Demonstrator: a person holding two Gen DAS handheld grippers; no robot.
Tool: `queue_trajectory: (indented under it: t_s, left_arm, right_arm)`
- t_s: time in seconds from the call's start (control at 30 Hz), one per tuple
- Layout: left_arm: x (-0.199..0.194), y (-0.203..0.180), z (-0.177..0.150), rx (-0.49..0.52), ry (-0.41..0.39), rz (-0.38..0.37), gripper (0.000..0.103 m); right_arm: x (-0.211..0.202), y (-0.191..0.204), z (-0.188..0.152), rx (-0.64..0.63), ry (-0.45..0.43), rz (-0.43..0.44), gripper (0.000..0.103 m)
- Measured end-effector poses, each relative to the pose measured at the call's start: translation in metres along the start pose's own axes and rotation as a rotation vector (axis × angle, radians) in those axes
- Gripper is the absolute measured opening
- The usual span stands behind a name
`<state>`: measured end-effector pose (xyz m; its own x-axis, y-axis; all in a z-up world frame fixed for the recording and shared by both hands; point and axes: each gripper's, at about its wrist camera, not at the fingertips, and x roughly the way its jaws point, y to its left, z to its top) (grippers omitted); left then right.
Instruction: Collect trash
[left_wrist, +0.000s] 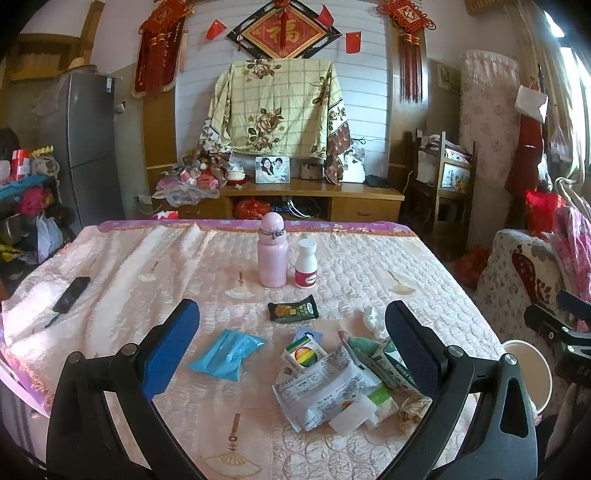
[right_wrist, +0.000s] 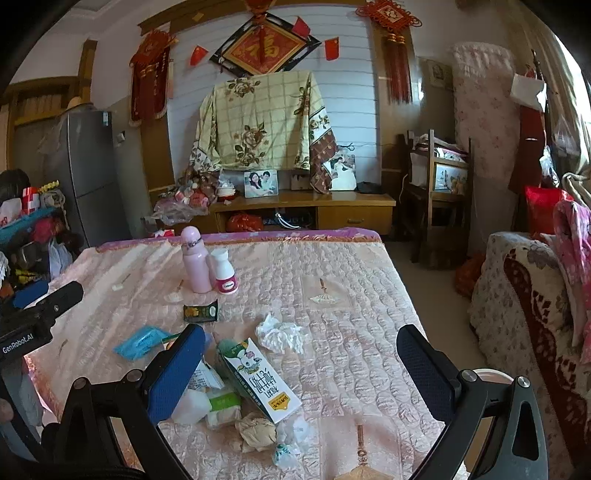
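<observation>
Hovering over the surface (left_wrist: 147, 258), both grippers hang with jaws spread wide, holding nothing. Left gripper (left_wrist: 291, 343) has the trash heap just ahead and between its fingers: white printed wrapper (left_wrist: 317, 387), small rainbow box (left_wrist: 304, 356), blue packet (left_wrist: 229, 352) toward its left finger. Right gripper (right_wrist: 301, 363) has the milk carton (right_wrist: 255, 373) lying flat between its fingers, crumpled white tissue (right_wrist: 280, 332) just beyond, brown paper wad (right_wrist: 256, 430) nearer the camera. Pale bin (left_wrist: 532, 373) sits off the surface edge, right of the left gripper. Risks, as I judge: the heap overlaps, so one grab may drag neighbours off the edge; the flat carton may slip from the pads; pink bottle (left_wrist: 272, 251) and white pill bottle (left_wrist: 306, 264) farther ahead aren't trash and could tip.
</observation>
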<state>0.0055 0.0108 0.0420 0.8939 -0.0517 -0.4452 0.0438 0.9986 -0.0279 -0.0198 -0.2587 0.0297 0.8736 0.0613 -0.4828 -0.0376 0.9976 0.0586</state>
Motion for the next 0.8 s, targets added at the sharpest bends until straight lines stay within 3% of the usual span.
queue_trajectory:
  t_s: [0.8]
  left_arm:
    - [0.0010,-0.0023,-0.0027,0.000,0.010,-0.003,0.100]
  right_arm:
    - [0.0054,0.0008,-0.0046,-0.005,0.023,0.006,0.103]
